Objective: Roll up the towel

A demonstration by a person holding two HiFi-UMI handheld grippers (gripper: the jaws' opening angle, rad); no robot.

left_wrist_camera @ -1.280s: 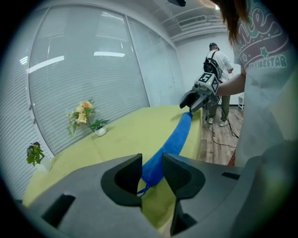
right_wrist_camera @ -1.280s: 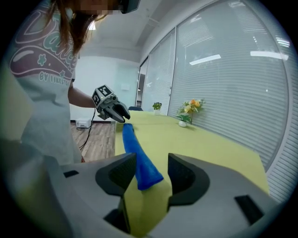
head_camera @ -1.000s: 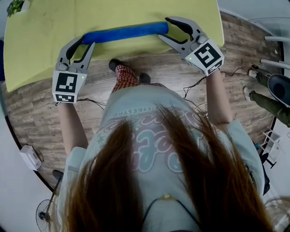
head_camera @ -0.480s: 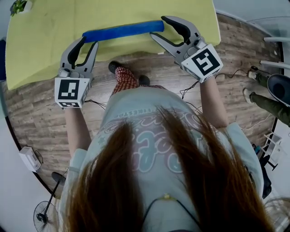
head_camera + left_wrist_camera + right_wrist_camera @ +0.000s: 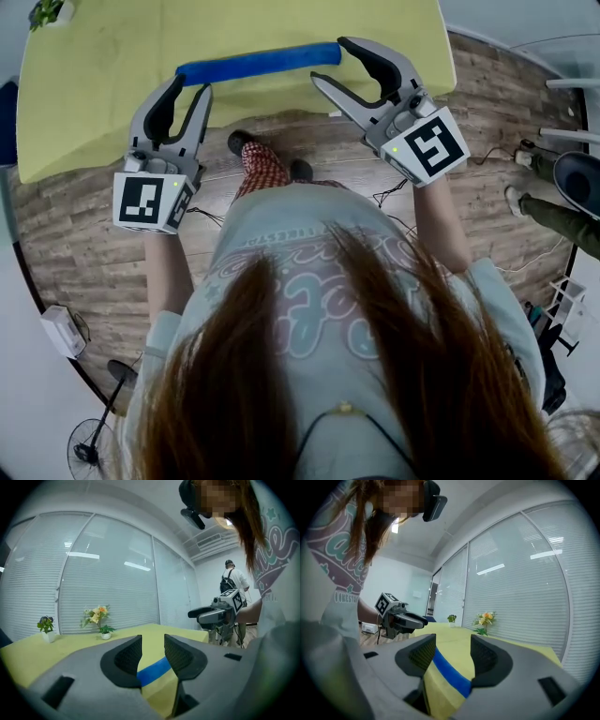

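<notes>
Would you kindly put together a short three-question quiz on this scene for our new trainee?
1. True or false: the blue towel lies flat and unrolled on the yellow table.
2. The jaws of the left gripper are: A) shut on the towel; B) apart, holding nothing; C) shut on a cable.
3. What stands at the table's far edge, as seen in the left gripper view?

Key:
1. False; it is a tight roll.
2. B; they have just been opening, with nothing between them.
3. Small potted plants.
</notes>
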